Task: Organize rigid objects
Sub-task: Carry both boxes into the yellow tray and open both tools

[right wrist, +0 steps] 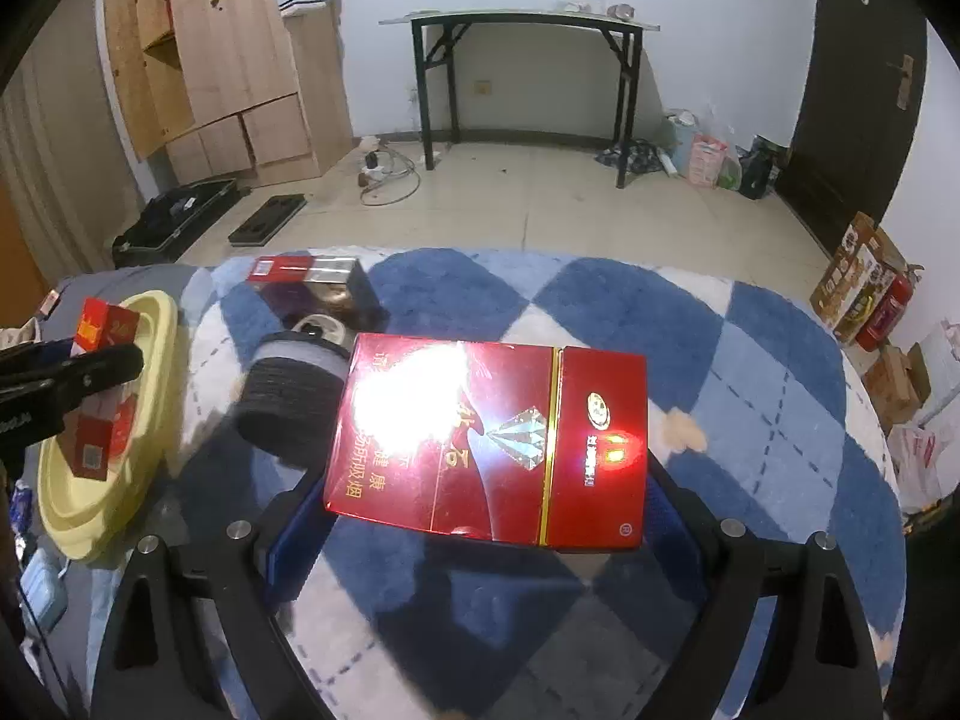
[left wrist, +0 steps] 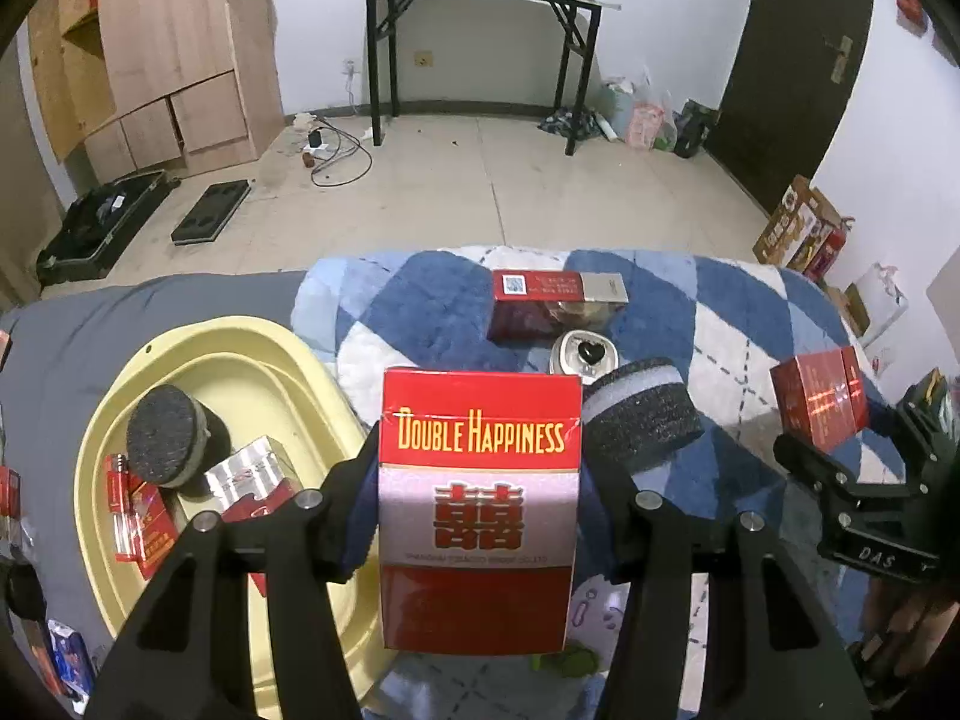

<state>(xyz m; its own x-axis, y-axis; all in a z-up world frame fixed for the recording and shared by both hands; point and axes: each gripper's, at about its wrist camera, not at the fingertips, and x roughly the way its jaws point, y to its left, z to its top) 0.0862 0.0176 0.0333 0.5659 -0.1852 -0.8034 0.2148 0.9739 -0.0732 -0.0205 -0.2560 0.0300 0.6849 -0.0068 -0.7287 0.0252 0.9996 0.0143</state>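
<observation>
The left tongs (left wrist: 480,504) pinched a Double Happiness pack (left wrist: 480,504) at frame centre, right of the yellow tray (left wrist: 252,348). The right tongs (right wrist: 486,480) clamped a diamond pack (right wrist: 492,438) mid-frame over the blue rug (right wrist: 750,360), beside a black puck (right wrist: 294,390).

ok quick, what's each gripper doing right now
Left gripper: shut on the Double Happiness pack.
Right gripper: shut on the red diamond pack.
</observation>
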